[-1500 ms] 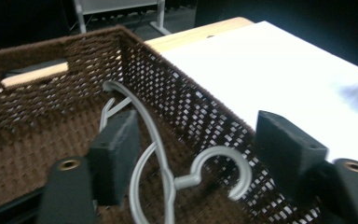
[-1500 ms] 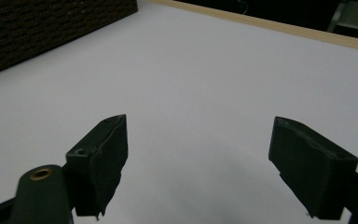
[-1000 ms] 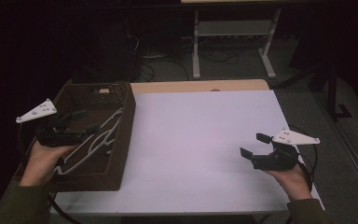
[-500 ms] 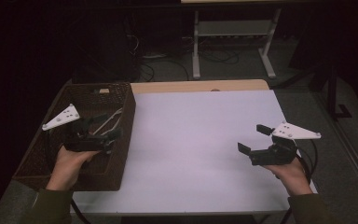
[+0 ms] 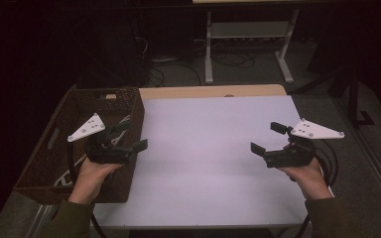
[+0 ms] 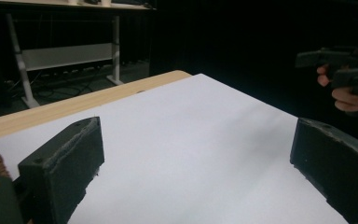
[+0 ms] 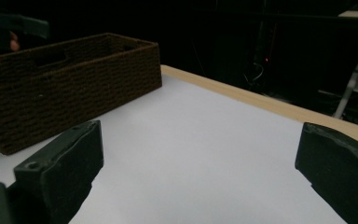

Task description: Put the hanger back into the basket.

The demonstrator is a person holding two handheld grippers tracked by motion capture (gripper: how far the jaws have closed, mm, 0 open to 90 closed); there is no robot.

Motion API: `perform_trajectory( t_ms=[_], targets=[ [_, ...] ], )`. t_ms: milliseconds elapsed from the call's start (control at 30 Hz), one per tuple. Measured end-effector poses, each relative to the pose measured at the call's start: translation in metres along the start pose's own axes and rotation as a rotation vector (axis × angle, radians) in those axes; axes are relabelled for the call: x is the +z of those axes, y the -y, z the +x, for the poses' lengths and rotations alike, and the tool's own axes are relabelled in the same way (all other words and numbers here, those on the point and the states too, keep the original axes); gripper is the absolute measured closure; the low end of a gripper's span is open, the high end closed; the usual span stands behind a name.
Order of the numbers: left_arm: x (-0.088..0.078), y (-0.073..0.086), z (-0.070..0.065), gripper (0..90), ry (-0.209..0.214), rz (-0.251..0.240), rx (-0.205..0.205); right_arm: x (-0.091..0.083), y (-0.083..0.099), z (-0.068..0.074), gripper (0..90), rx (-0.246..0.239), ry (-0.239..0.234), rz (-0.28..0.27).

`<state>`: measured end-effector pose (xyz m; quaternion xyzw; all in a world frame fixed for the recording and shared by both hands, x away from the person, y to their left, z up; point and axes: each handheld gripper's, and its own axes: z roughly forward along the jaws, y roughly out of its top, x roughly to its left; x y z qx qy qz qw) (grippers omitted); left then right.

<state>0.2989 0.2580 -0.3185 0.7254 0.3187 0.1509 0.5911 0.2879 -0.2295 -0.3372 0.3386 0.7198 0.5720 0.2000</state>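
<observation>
1. The worktop (image 5: 213, 163) is a pale, flat white sheet with a light wooden strip (image 5: 208, 92) along its far edge. Its middle lies bare between the two hands.

2. A dark brown woven rectangular basket (image 5: 54, 163) stands on the worktop's left end, its long side running away from the person. White cords (image 5: 62, 178) lie inside it, partly hidden. In the right gripper view the basket (image 7: 70, 84) sits at the far left, with a handle slot in its end wall.

3. The left gripper (image 5: 129, 139), black with a grey three-cornered plate on top, is held over the basket's right wall, pointing toward the middle of the worktop. Its jaws have just been opening and now stand wide apart with nothing between them; the left gripper view looks out over bare white surface.

4. The right gripper (image 5: 265, 139), of the same build, hangs above the worktop's right side, well apart from the basket, pointing left. Its jaws have also just been opening and stand wide, holding nothing.
</observation>
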Motion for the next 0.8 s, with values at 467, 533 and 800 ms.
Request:
perform_trajectory(
  t_ms=[467,533,800],
  targets=[
    [0.007,0.006,-0.002,2.5,0.019,-0.004,0.001,0.0,-0.021,0.008,0.4,-0.039,-0.027,-0.05],
    [0.007,0.006,-0.003,2.5,0.019,-0.004,0.002,0.001,-0.021,0.009,0.4,-0.038,-0.026,-0.048],
    [0.007,0.006,-0.003,2.5,0.021,-0.005,0.007,0.0,-0.021,0.008,0.4,-0.036,-0.025,-0.049]
  ],
)
